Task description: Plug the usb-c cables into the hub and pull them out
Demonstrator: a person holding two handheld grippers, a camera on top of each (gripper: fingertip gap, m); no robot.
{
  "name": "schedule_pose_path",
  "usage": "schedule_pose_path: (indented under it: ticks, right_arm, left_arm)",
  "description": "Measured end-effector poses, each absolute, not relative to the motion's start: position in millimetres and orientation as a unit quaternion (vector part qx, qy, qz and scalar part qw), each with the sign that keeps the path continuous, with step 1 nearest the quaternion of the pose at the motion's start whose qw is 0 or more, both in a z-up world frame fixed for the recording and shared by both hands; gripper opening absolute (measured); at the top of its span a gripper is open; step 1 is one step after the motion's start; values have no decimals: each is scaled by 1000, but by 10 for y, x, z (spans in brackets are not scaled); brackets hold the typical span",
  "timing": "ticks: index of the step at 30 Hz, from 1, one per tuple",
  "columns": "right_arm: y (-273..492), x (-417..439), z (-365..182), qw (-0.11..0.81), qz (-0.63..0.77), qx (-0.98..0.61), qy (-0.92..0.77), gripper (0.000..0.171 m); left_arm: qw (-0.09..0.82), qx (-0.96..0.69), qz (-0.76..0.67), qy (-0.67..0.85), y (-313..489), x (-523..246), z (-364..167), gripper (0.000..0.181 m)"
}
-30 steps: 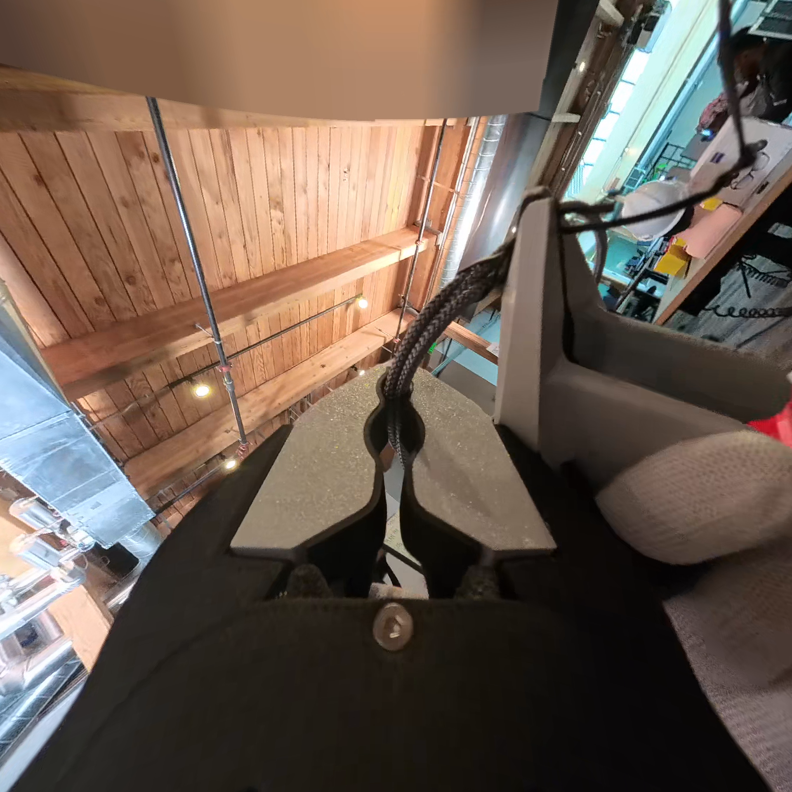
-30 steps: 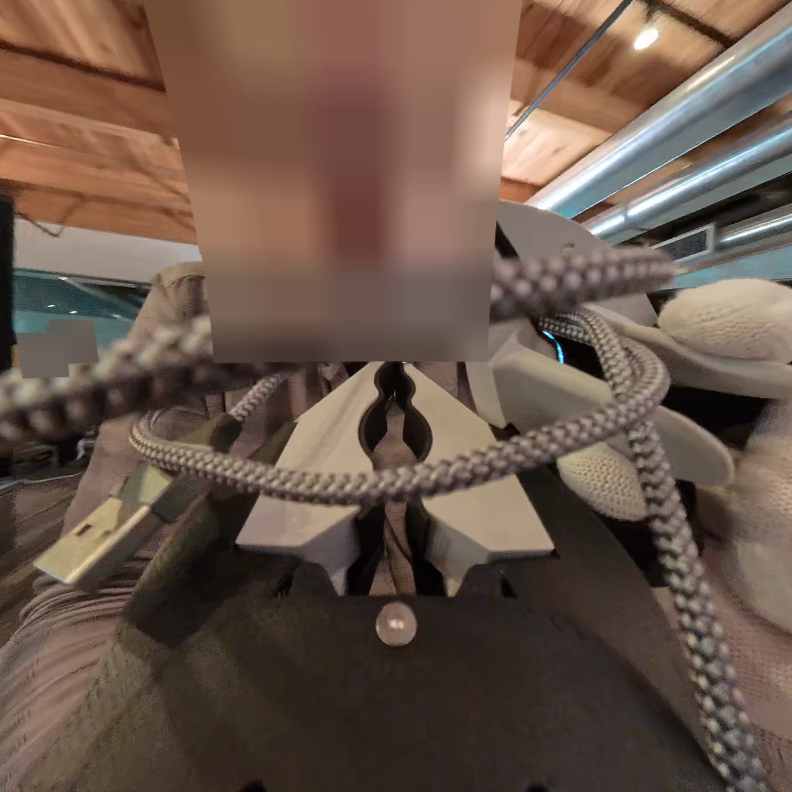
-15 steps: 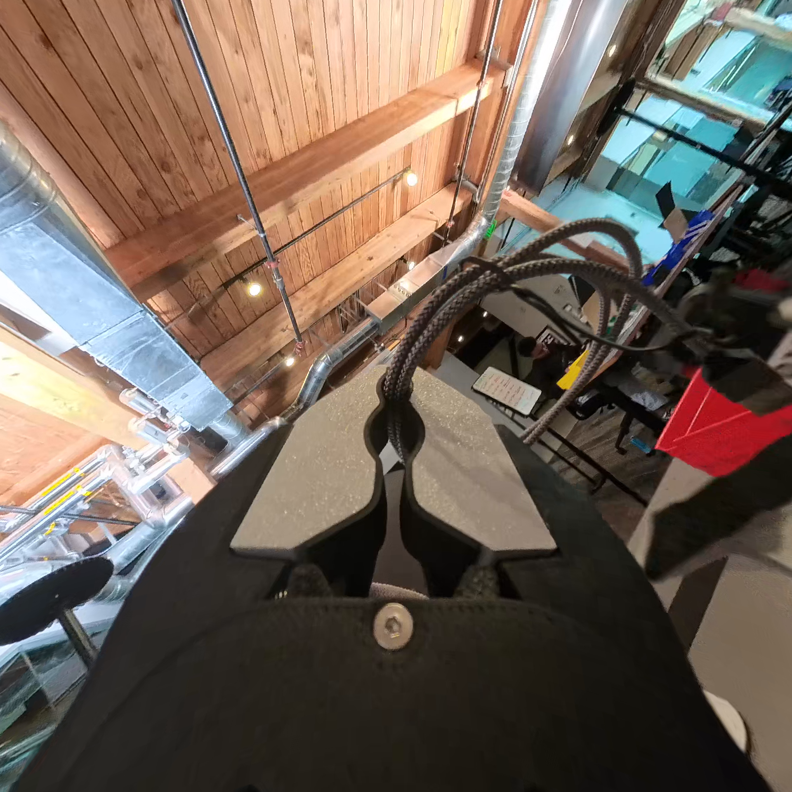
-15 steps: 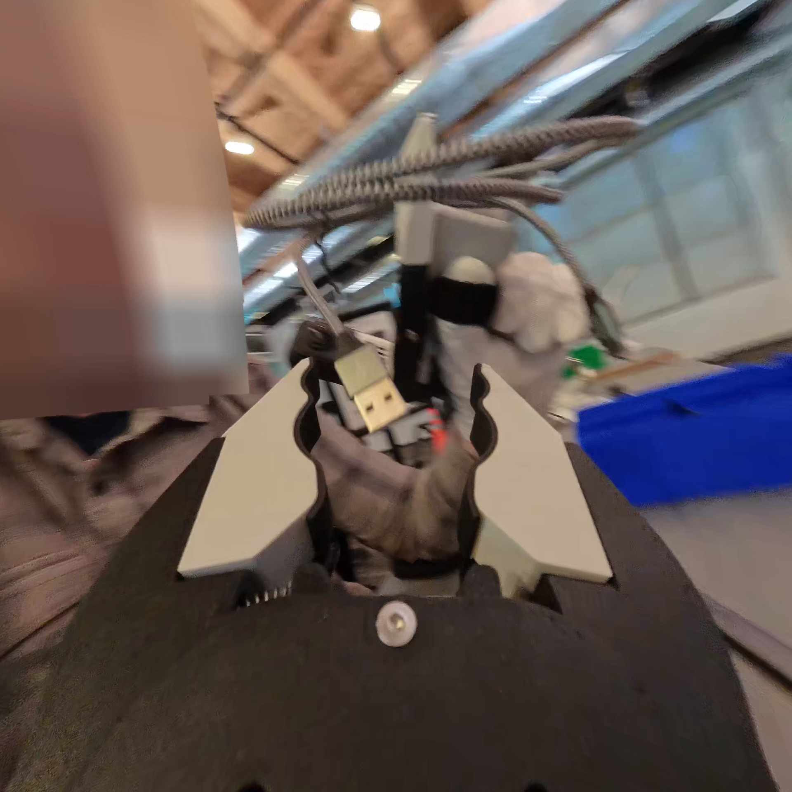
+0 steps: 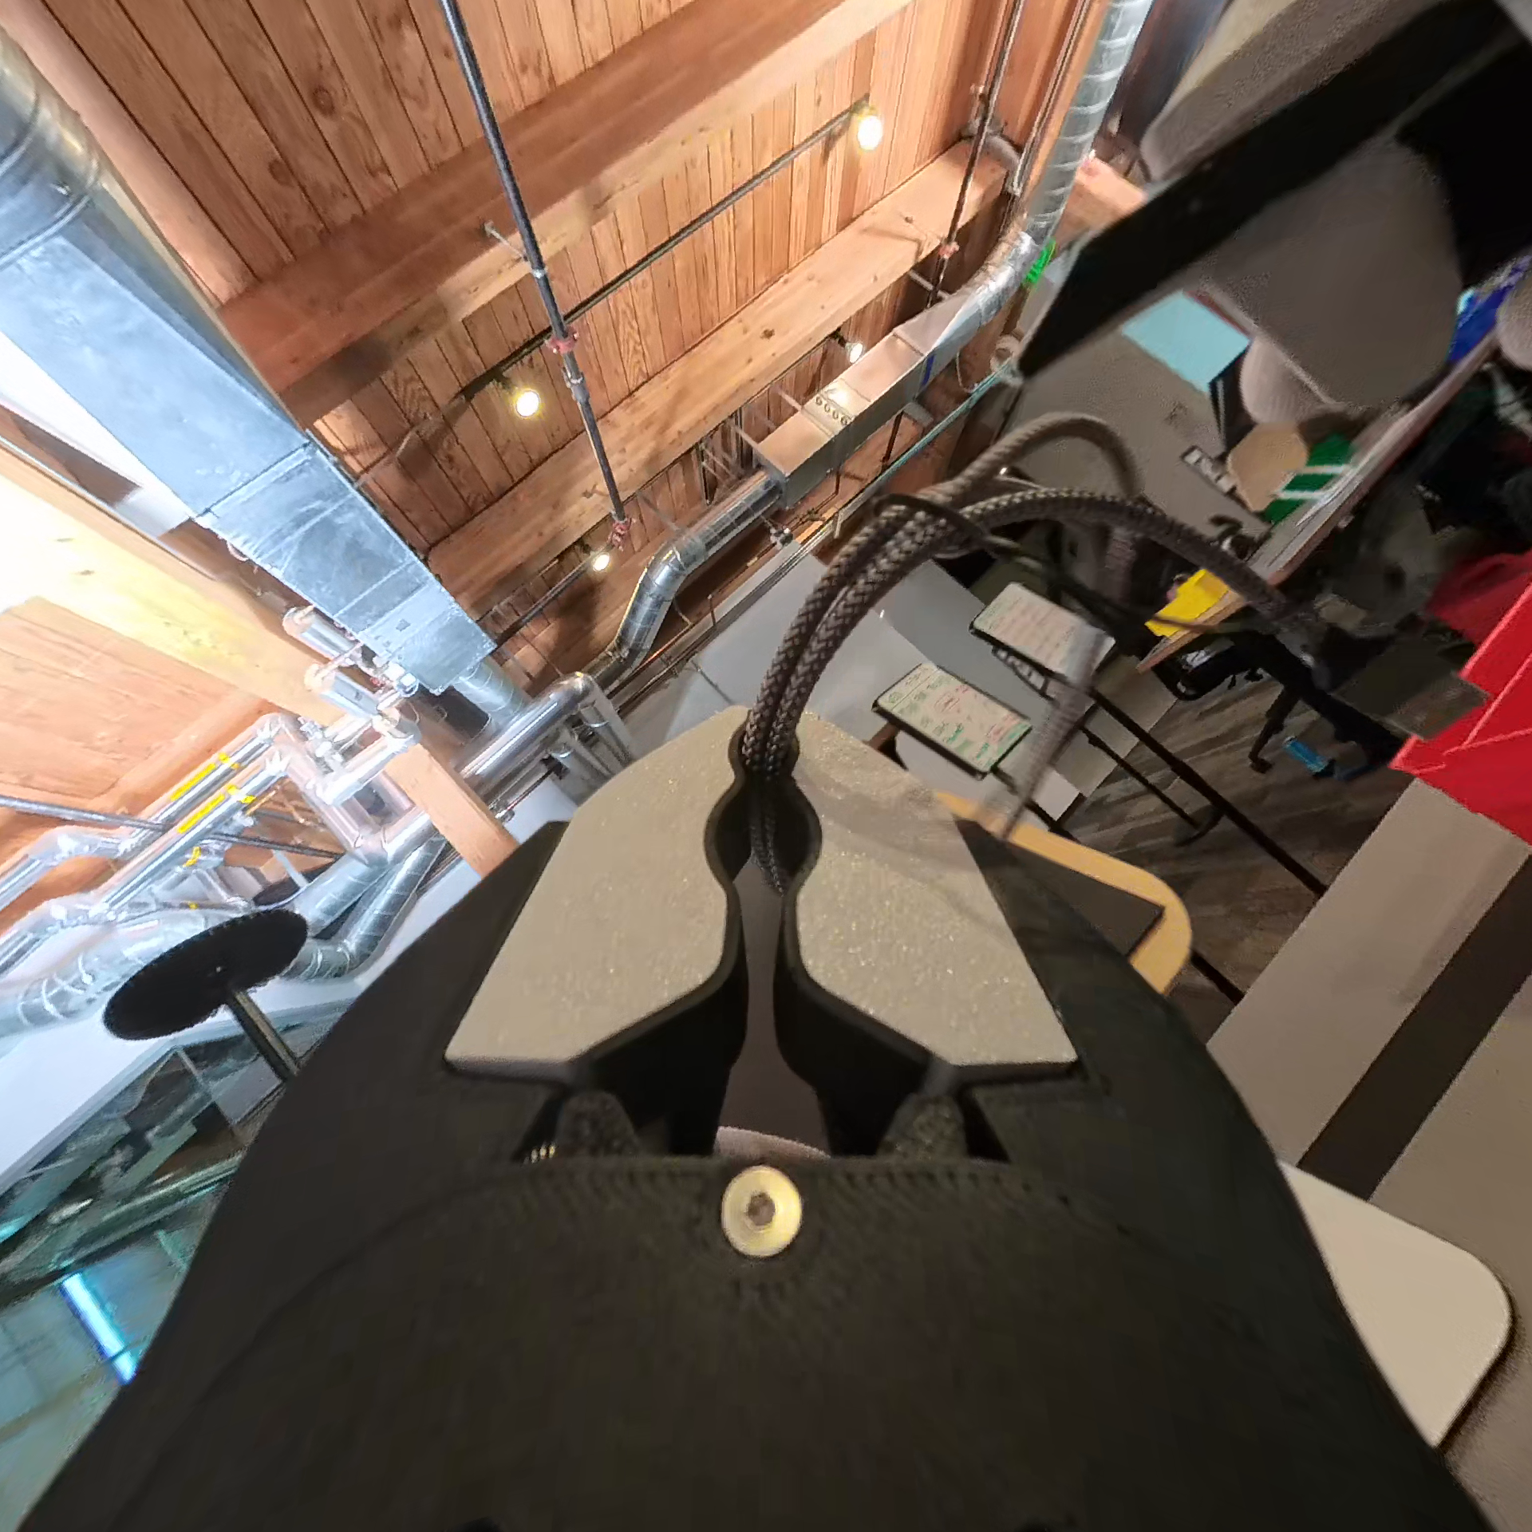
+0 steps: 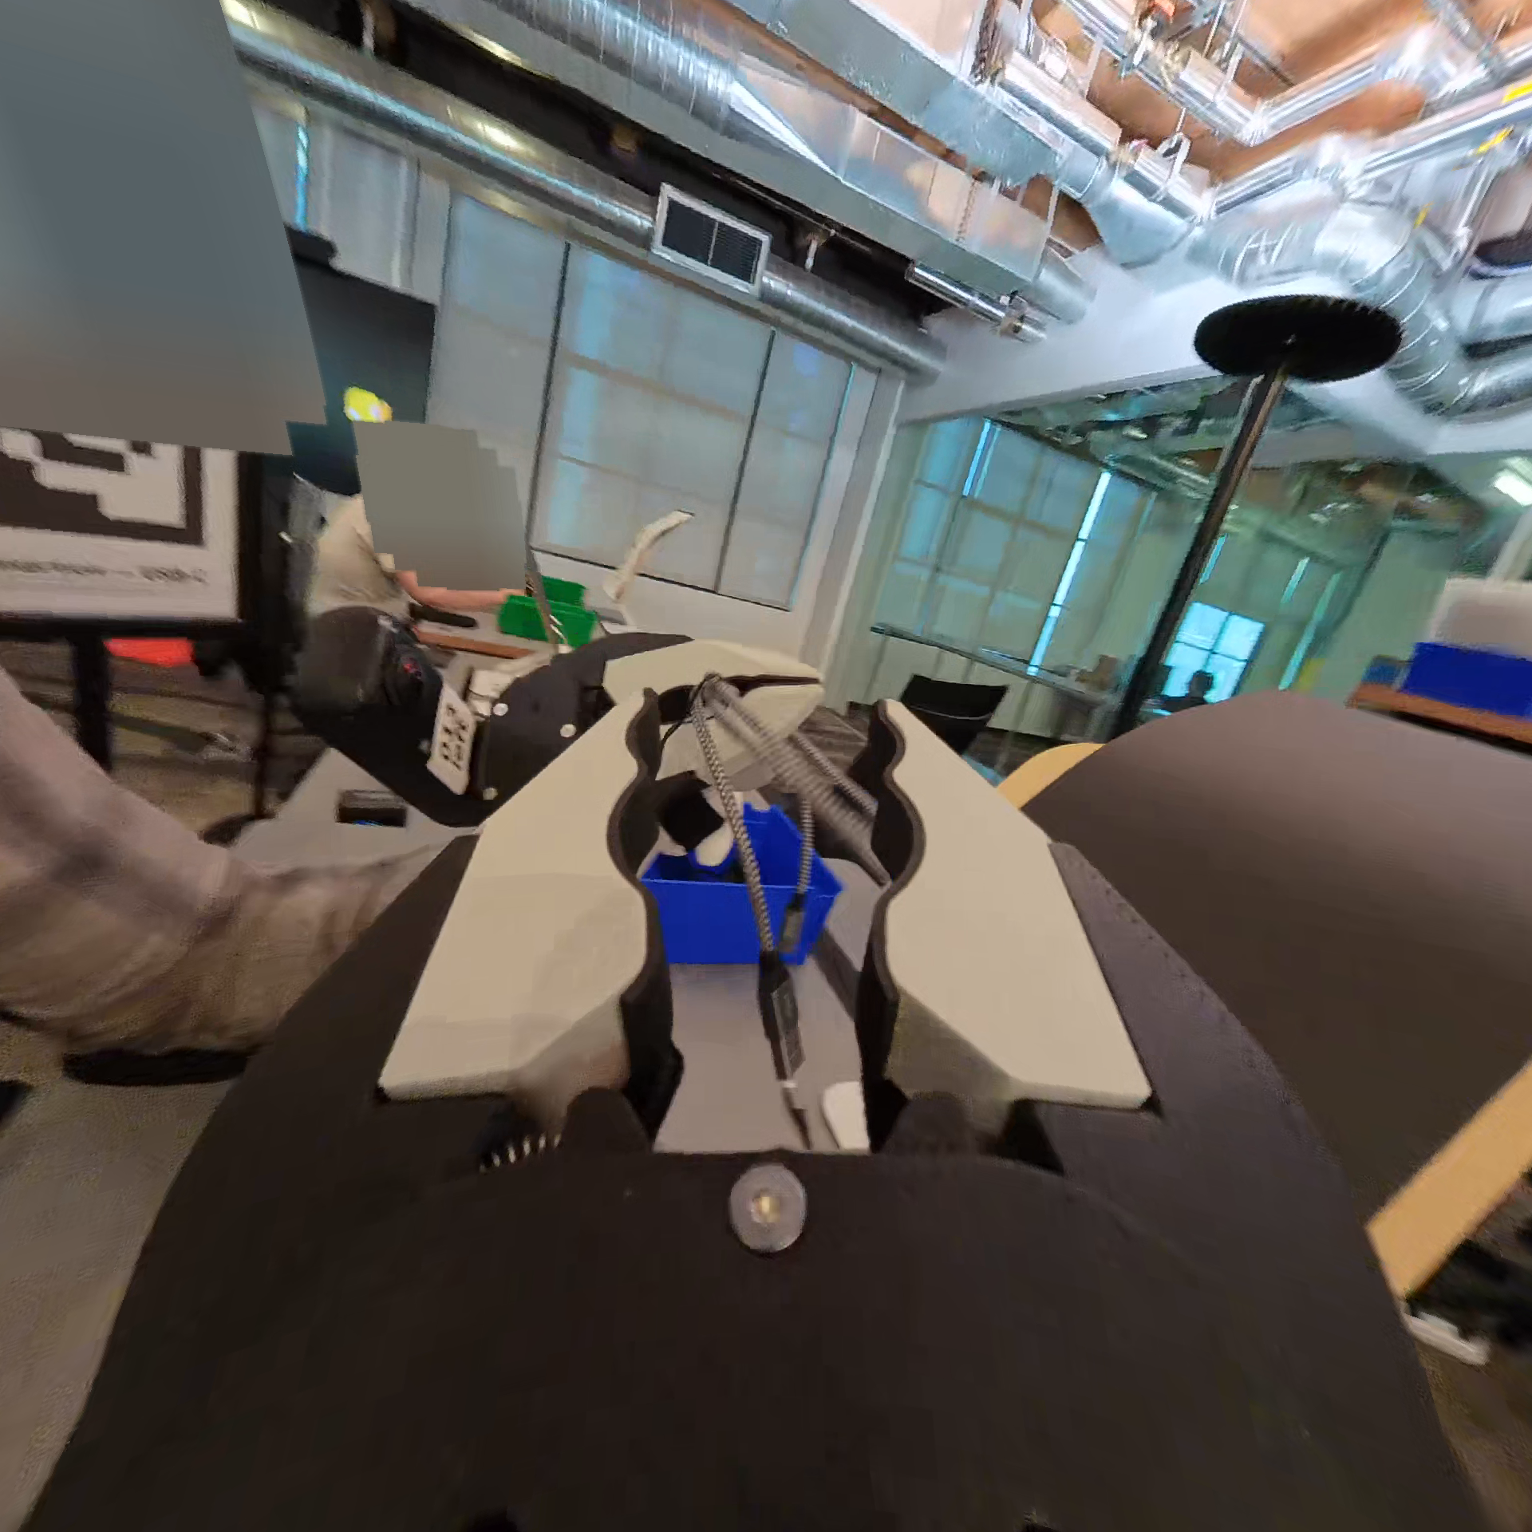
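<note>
Your left tongs are clenched on a bundle of dark braided cables, pinched in the notch near the fingertips. The left wrist view looks up at the wooden ceiling, so the bundle is held high, and it arcs away to the right. Your right tongs stand released, with a wide gap and nothing between the fingers.

In the right wrist view, the left tongs show farther off, holding the cables above the grey table. Several strands hang down from them. One ends in a dark plug that dangles just above the table surface. Its connector type cannot be told from here. No hub can be made out in either view.

Expect the cables to be light and limp. The braid is soft and bends freely, so a strand held far from its end will swing and twist, and the plug will not point where you need it. Take hold on the rigid plug housing, or on the braid just behind it. The braided jacket should give fair friction; the smooth housing may slip if pinched at its edge.

A blue bin sits on the table beyond the hanging plug. A white and black object lies in it, and at least one strand hangs in front of or into it; which, you cannot tell. Green bins stand farther back, contents unseen.
</note>
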State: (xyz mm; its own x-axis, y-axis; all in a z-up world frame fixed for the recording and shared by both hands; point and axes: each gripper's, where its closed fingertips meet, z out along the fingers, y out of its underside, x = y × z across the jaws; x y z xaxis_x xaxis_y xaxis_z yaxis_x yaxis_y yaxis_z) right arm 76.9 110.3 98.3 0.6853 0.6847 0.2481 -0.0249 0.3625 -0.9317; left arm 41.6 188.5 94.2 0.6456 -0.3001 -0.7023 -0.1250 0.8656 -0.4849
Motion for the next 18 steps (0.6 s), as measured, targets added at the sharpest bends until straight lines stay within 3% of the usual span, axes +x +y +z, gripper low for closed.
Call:
schedule_pose_path:
  ticks: [8,14,18]
  right_arm:
    - [1338,921,906,784,163,-525,-289,47]
    - [1544,864,952,785,-24,-544,-294,42]
    - [1720,611,999,738,-180,-528,-380,46]
  left_arm:
    - [863,-307,-23,401,2212,312,957,1]
    - [841,-359,10,405,2493,332,840,1]
    - [825,-385,11,412,2610,308,809,0]
